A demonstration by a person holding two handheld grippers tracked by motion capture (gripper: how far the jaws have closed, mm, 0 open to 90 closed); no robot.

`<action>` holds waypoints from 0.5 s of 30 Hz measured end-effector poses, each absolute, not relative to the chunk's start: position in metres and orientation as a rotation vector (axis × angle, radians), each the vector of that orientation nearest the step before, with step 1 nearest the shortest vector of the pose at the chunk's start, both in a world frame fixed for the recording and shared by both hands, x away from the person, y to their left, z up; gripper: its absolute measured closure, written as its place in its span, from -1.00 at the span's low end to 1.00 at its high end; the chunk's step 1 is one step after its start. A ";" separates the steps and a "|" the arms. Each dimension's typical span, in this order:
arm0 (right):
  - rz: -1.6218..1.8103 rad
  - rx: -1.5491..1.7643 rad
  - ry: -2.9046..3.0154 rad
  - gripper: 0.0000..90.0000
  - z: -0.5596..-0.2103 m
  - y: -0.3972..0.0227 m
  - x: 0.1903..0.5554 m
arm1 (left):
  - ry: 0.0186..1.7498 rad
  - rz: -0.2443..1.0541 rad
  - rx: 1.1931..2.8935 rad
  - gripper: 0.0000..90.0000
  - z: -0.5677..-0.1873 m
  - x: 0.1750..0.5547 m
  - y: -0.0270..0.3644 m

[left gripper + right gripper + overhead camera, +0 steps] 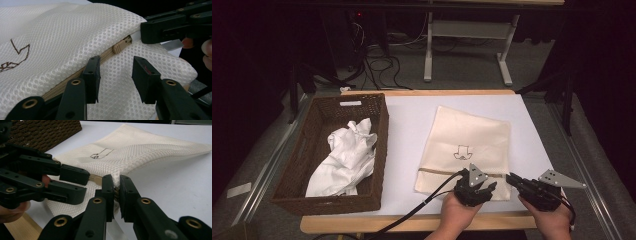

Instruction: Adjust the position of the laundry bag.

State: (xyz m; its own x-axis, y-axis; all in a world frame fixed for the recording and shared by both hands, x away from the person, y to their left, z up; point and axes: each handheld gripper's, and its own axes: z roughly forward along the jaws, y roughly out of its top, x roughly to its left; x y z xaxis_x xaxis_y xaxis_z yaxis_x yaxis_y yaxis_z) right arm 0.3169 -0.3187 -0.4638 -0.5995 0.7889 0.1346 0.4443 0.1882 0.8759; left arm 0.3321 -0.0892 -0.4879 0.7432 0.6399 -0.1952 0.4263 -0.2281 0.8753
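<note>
At the counter's (pixel 412 107) near edge, the right hand-held gripper (pixel 117 191) is pinching the mesh laundry bag's (pixel 467 145) corner while the left hand-held gripper (pixel 116 75), jaws partly open, is lining up on the zipper pull (pixel 120 45), likely to grip it next.

Right gripper (pixel 115 192) jaws pinch mesh bag (pixel 140 152) corner.

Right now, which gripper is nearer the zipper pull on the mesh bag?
Left. The left gripper has its open jaws just short of the zipper pull. The right gripper is shut on the mesh bag corner at the zipper's end, just beyond the pull.
</note>
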 end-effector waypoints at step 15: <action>1.405 1.156 2.117 0.88 -0.464 -0.321 0.317 | 0.829 0.226 1.858 0.60 -0.485 0.339 -0.101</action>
State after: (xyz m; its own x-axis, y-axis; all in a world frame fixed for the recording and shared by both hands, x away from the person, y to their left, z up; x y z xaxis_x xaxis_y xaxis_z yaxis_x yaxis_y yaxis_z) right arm 0.3172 -0.3211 -0.4639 -0.6067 0.7817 0.1444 0.4368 0.1761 0.8822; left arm 0.3393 -0.1014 -0.4854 0.7432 0.6341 -0.2137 0.4377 -0.2191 0.8720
